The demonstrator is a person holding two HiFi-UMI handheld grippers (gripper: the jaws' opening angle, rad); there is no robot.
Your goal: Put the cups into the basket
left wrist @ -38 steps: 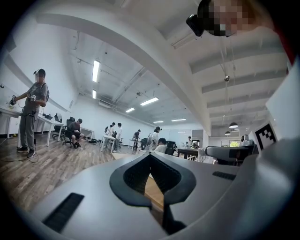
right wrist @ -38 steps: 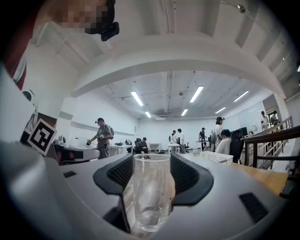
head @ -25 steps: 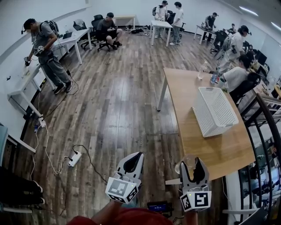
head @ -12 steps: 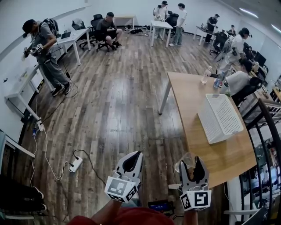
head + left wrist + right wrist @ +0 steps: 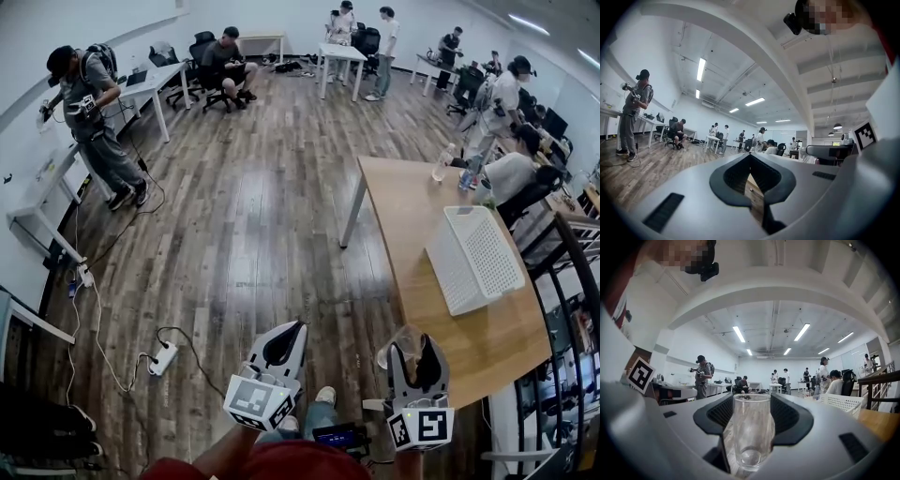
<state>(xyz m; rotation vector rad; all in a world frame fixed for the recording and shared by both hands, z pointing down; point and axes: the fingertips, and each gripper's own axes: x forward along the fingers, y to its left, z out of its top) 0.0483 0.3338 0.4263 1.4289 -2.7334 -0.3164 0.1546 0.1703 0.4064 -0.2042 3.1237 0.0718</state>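
Right gripper [image 5: 752, 398]: jaws stand wide, pads pressed on both sides of a clear cup [image 5: 752, 434], upright, mouth up, nothing in it. Left gripper [image 5: 751, 155]: tips closed together, nothing between them. Both point level, side by side, at the near left corner of the table [image 5: 422, 234]. Basket [image 5: 483, 258] lies on the table's far right part, well apart from the cup. No other cups seen. Risks, as judged: smooth glass held on two pads only may slide or tip if jolted; off the table's edge it would drop to the floor. A low approach could knock the basket rim.
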